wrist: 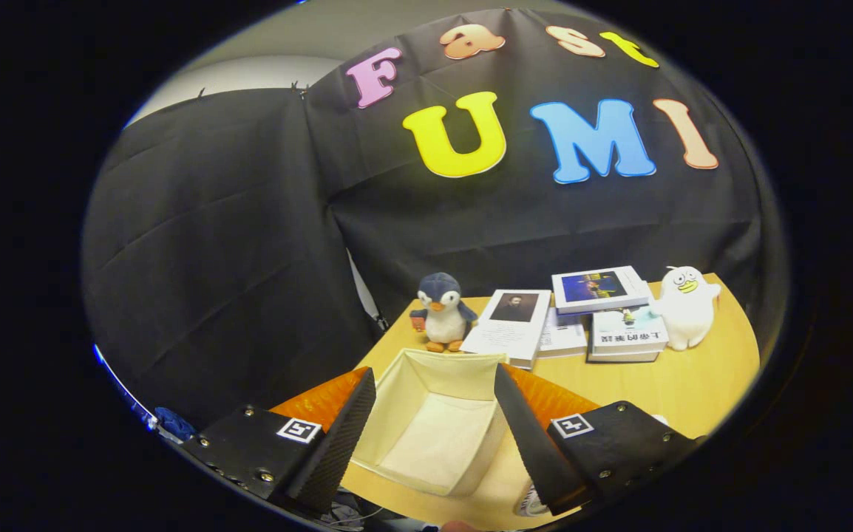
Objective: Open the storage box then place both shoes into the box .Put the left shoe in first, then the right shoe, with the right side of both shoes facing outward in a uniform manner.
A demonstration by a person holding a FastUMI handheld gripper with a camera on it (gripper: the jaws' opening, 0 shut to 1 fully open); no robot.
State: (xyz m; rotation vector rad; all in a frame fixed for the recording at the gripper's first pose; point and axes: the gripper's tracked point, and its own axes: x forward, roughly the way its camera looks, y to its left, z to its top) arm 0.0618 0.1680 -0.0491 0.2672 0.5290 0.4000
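Note:
The storage box (432, 443) is a cream fabric box on the wooden table (692, 384). Its top is open and nothing lies inside. My gripper (434, 375) hangs open above the box, its fingers spread about as wide as the box and holding nothing. The left finger (338, 443) covers the box's left wall and the right finger (526, 436) covers its right wall. Below the right finger a small white rounded bit (530, 507) peeks out, and I cannot tell what it is.
Beyond the box a penguin plush (441, 312) stands at the table's far edge. To its right lie an open white book (509, 325), a stack of books (611, 314) and a white duck plush (687, 304). Bare table lies to the right of the box.

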